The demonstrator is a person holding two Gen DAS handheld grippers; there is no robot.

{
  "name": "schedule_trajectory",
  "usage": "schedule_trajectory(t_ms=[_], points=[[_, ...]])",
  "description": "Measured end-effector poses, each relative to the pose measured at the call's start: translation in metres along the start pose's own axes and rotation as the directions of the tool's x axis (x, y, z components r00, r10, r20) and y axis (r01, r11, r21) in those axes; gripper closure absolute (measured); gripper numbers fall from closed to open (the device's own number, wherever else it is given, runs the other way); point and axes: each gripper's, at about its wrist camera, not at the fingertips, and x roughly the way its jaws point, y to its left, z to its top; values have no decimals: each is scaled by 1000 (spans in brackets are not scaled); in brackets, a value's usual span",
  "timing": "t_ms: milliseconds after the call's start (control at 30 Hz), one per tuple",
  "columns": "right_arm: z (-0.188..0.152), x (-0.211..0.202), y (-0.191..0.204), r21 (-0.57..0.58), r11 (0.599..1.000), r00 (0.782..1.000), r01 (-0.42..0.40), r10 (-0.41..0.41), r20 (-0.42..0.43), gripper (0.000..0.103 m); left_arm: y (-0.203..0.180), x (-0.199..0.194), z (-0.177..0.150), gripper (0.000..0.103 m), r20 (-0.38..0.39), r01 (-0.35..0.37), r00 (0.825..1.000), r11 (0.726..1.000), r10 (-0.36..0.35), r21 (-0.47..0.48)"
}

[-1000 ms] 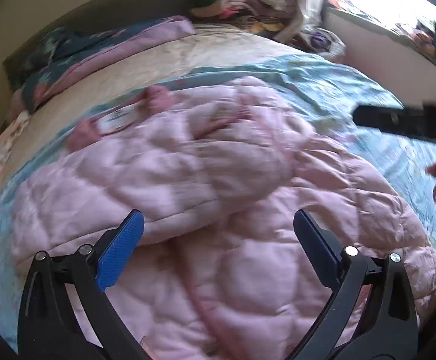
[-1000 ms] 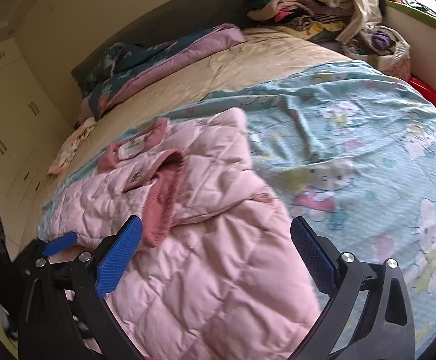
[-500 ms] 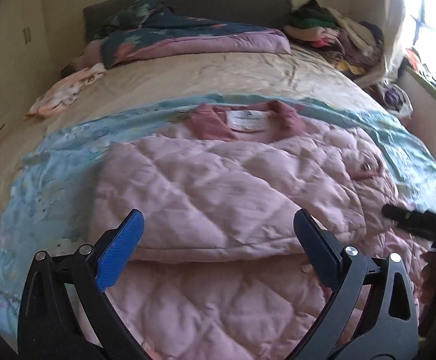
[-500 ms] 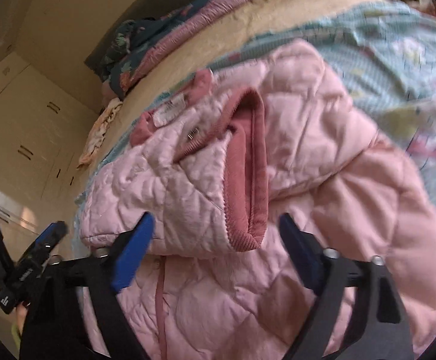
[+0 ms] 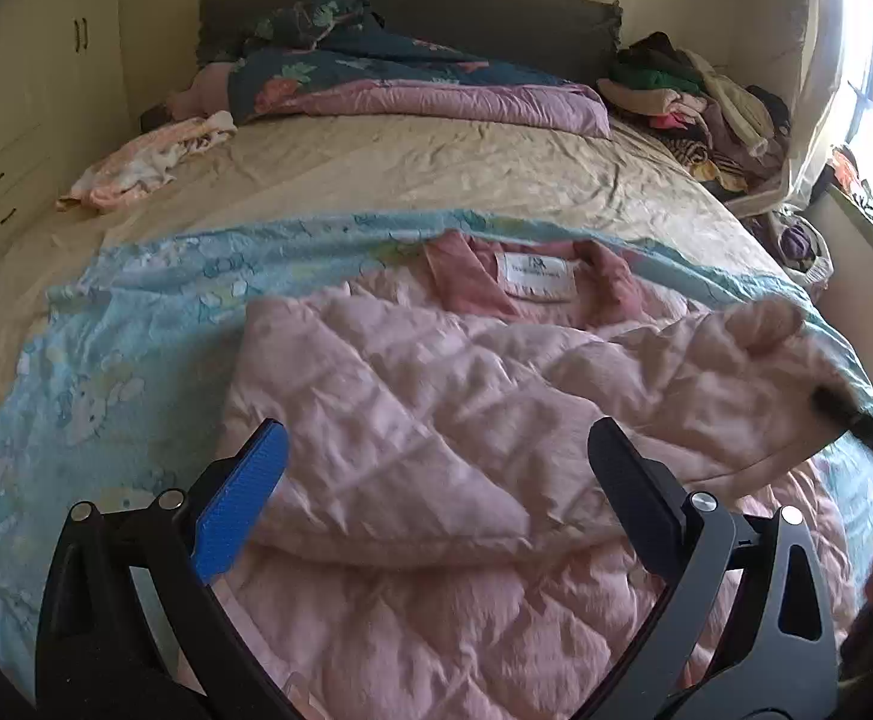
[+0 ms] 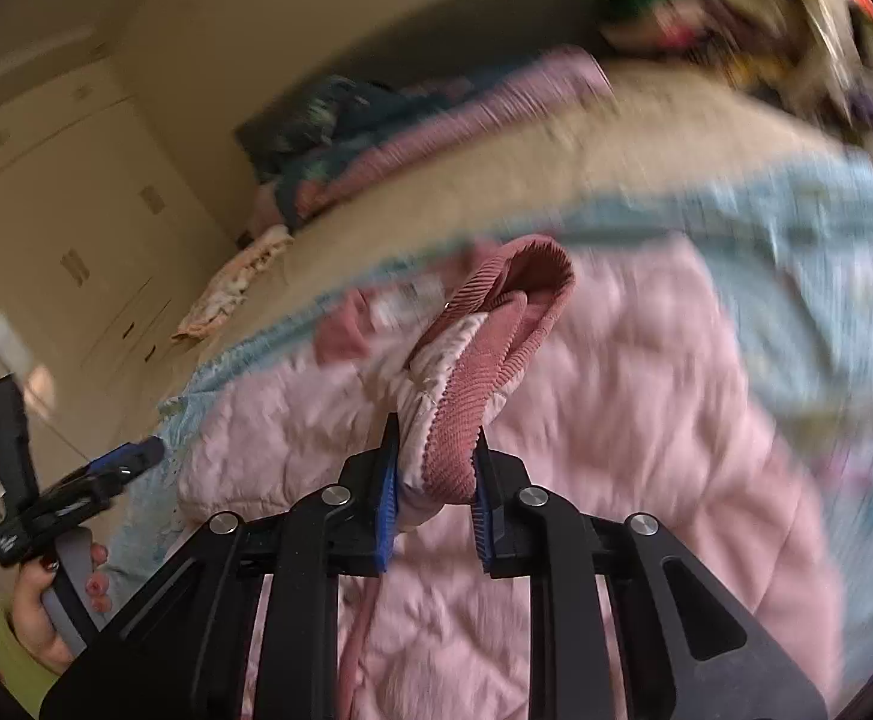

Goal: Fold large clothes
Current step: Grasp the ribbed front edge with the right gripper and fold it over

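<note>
The pink quilted jacket lies on the pale blue printed sheet at the near end of the bed, collar and white label toward the headboard; one sleeve is folded flat across its front, its cuff end reaching the jacket's left edge; bare blue sheet lies open to the left of the jacket, and bare beige bedding beyond the collar up to the folded floral quilt; a heap of clothes crowds the far right corner by the window.

The left gripper hangs over the folded sleeve, tilted downward, its fingers spread wide with nothing between them; in the right wrist view a hand grips its handle at the left edge.

The right gripper has just been closing; its fingers now pinch the other sleeve's ribbed dusty-pink cuff, raised above the jacket's right side; that view is blurred.
</note>
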Motion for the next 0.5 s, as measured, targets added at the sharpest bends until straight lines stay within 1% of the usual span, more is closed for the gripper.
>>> schedule_trajectory(t_ms=[33, 133, 200, 300, 500], points=[[10, -7, 7, -49, 999, 999, 5, -3, 32, 84, 0, 2, 3, 10, 1, 1, 1000, 1000, -1, -4], [26, -10, 12, -143, 989, 996, 49, -38, 75, 84, -2, 12, 8, 9, -12, 7, 1000, 1000, -7, -15], [25, -4, 7, -147, 987, 996, 65, -56, 63, 84, -5, 19, 7, 10, -29, 16, 999, 1000, -17, -21], [12, 11, -4, -153, 982, 993, 114, -111, 33, 84, -12, 26, 5, 10, -43, 29, 999, 999, -30, -15], [-11, 37, -28, -98, 984, 988, 148, -152, -33, 82, -25, 39, -2, 10, -68, 30, 997, 999, -28, 27]])
